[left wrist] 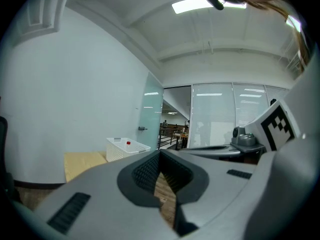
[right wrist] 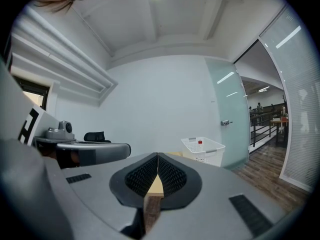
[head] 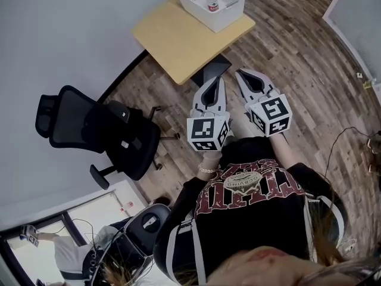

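Note:
Held side by side at waist height over the wood floor, my left gripper (head: 215,80) and right gripper (head: 240,72) both point toward a small light-wood table (head: 176,40). Each is shut with nothing between its jaws, as the left gripper view (left wrist: 160,152) and the right gripper view (right wrist: 157,155) confirm. A white perforated basket (head: 230,12) stands on the table's far end, with a small red-capped bottle (head: 212,0) upright inside. Both gripper views show the basket (left wrist: 120,149) (right wrist: 206,152) some distance ahead. The person's dark printed shirt fills the lower head view.
A black office chair (head: 95,133) stands to my left by the white wall. A dark cable (head: 340,140) trails on the floor at the right. A white panel (head: 357,11) stands at the far right. Beyond the table is a frosted glass door (right wrist: 227,119).

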### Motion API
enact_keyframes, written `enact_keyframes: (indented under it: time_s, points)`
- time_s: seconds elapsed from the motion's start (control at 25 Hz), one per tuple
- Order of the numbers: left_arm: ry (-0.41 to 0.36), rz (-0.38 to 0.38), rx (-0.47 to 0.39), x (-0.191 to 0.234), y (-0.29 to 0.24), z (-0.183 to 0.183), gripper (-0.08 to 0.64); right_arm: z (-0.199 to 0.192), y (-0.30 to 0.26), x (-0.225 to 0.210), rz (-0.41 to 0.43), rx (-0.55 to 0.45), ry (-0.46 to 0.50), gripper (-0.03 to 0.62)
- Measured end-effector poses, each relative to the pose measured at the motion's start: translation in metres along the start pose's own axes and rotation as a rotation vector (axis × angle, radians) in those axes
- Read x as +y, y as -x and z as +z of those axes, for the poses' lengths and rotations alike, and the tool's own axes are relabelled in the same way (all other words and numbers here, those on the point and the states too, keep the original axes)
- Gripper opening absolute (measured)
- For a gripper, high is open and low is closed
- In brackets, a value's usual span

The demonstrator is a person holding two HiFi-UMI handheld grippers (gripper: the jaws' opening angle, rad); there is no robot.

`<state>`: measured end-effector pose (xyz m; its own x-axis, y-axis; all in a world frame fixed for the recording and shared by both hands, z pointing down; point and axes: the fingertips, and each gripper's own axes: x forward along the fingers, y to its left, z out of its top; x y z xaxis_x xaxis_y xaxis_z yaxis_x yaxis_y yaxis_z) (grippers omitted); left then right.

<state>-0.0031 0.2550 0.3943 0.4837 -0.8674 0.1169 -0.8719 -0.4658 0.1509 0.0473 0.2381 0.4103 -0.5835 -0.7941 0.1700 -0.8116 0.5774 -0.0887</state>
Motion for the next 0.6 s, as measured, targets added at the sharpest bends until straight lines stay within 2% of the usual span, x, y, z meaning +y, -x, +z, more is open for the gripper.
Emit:
enact_keyframes:
  time_s: [0.28, 0.6]
  points:
    - [-0.006, -0.043, 0.007, 0.030, -0.019, 0.005, 0.048, 0.005, -0.035, 0.000, -0.025, -0.005, 0.000, 0.018]
    - [-0.031, -0.089, 0.042, 0.049, -0.032, 0.001, 0.048, 0.003, -0.053, -0.006, -0.099, -0.007, -0.011, 0.018]
